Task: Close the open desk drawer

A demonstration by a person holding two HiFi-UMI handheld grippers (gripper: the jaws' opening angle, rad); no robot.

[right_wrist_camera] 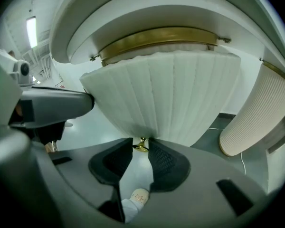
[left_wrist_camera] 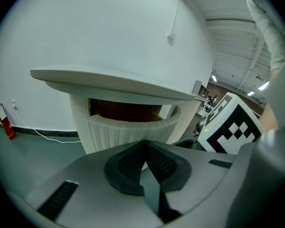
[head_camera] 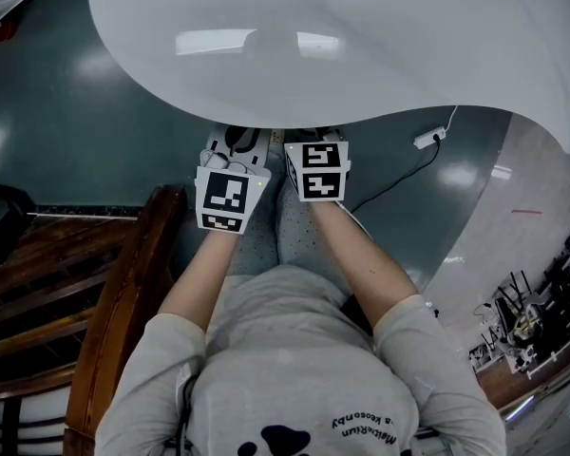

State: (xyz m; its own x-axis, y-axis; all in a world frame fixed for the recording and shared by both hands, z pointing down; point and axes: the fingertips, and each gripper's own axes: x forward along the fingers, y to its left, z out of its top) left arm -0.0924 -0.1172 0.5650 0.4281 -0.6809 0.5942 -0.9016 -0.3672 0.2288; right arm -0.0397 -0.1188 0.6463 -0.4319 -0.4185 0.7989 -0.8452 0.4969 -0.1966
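Teal floor (head_camera: 95, 112) under a white curved worktop (head_camera: 361, 46). The ribbed drawer (right_wrist_camera: 171, 99) stands pulled out beneath it. Left tongs (left_wrist_camera: 145, 144) pinched together, empty. Right tongs (right_wrist_camera: 140, 142) parted, brass knob (right_wrist_camera: 140, 147) between their tips.

Desk top (head_camera: 313, 36) overhangs, capping room above. Ribbed drawer front (right_wrist_camera: 166, 94) blocks ahead of right gripper (right_wrist_camera: 140, 145); wooden furniture (head_camera: 123, 293) crowds left, floor (head_camera: 380, 150) open on right.
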